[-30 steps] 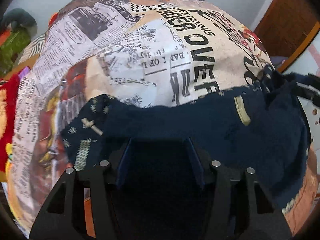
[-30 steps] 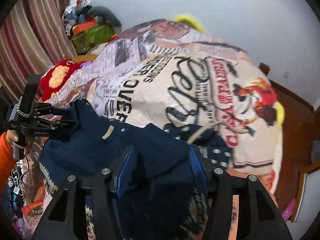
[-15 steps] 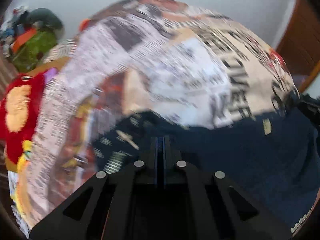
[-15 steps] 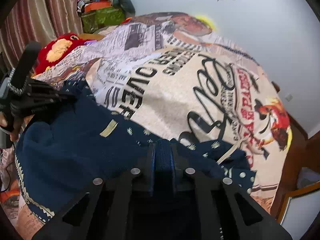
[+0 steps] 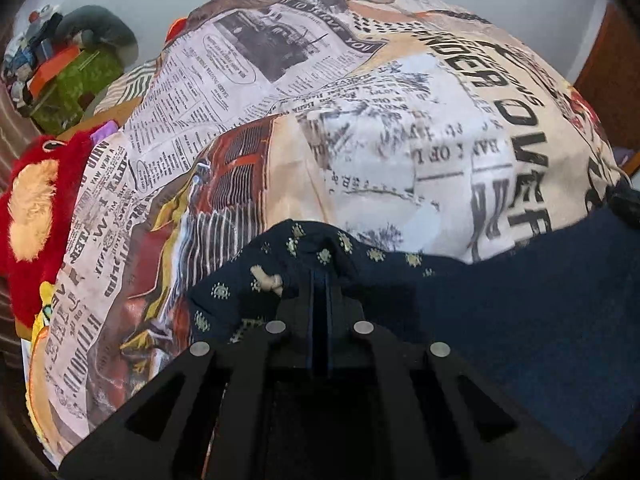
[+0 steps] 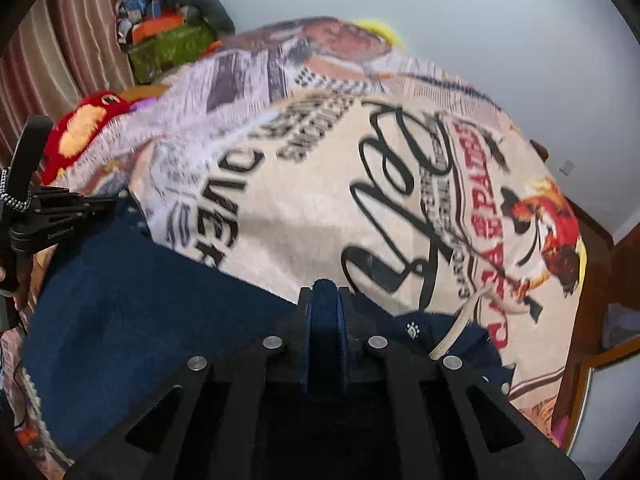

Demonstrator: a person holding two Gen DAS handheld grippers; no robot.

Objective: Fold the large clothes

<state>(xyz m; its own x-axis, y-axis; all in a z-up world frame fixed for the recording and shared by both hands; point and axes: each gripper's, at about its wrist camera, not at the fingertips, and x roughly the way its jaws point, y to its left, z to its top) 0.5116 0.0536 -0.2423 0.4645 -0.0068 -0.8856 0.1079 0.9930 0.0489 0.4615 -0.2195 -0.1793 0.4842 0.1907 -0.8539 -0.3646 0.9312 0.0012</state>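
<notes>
**Both grippers clamped on the navy garment**

A second earlier my two grippers had stood wide, the dark cloth lying slack between their fingers. By this moment both had closed. My left gripper (image 5: 319,280) pinched a bunched corner of the navy garment (image 5: 520,304), the part sprinkled with small pale motifs, with its jaws drawn together so that only a thin sliver showed between them. My right gripper (image 6: 324,292) had likewise shut on a thick fold of the same cloth, near a pale drawstring (image 6: 456,328) that trailed off to its right.

The garment lay at the near edge of the bed, on the newspaper-print bedspread (image 5: 360,120), stretched in a broad dark band from one grip to the other. From the right wrist I could see my left gripper off to the side, holding the far end of that band, the two well apart. A red plush toy (image 5: 32,208) sat beside the bedspread, clear of the work.

With both ends secured, I judged the grasping step finished and the cloth taut enough to lift or carry over into a fold. The risk I saw was the bunched left corner slipping or folding unevenly.
</notes>
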